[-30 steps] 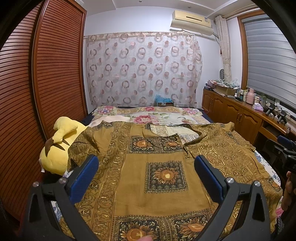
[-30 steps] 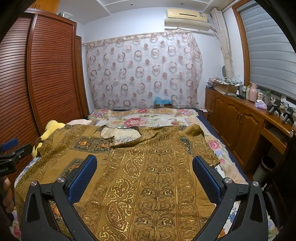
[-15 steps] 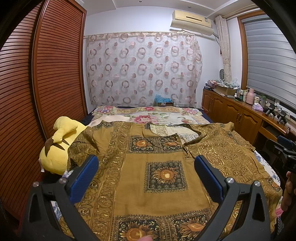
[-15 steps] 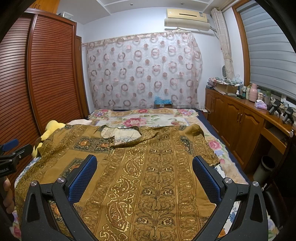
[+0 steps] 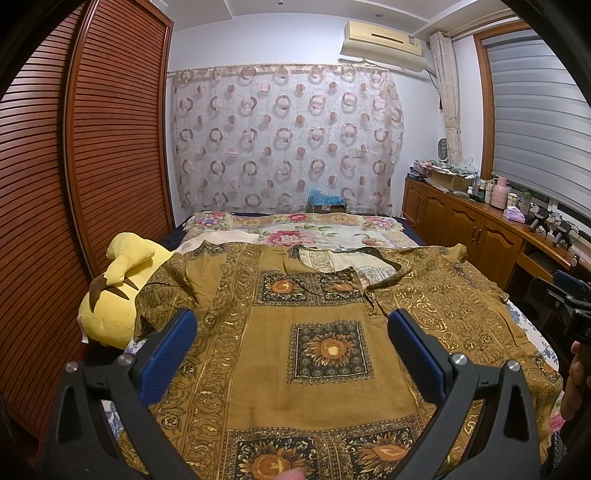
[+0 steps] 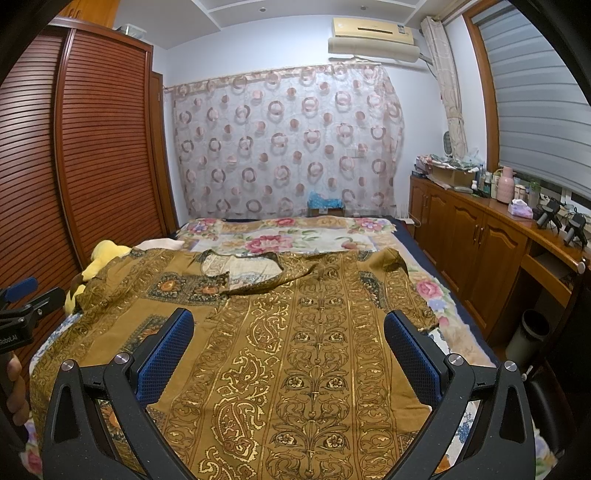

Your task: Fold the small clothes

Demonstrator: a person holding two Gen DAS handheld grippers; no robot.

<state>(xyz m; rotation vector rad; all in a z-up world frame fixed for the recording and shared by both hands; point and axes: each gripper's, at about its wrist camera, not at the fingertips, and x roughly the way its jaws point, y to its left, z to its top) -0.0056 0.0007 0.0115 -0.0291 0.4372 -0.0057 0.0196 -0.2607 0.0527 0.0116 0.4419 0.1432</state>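
- The garment [image 5: 325, 332] lies spread flat across the near half of the bed [image 5: 332, 236], neckline toward the far end. It is laid out like that, I'd judge, so the edges and sleeves are easy to reach for the first fold.
- The left gripper [image 5: 291, 332] hovers above the left half of the cloth, fingers spread wide, nothing between them.
- The right gripper [image 6: 288, 332] hangs over the right half, gaping too, gripping nothing. One claw per side suggests a two-handed fold is being set up, though no fold has started.
- One collar flap is turned back near the neckline, and the left sleeve is rumpled against the plush toy [image 5: 114, 291] at the bed's left edge. Both may want smoothing first.
- The surface is a soft floral bedspread, so it should give under a pinch.
- In the room there is a slatted wardrobe [image 5: 85, 166] on the left, a ringed curtain [image 5: 284, 136] on the far wall, wooden cabinets [image 6: 480, 240] along the right and an air conditioner [image 6: 373, 33] high up.
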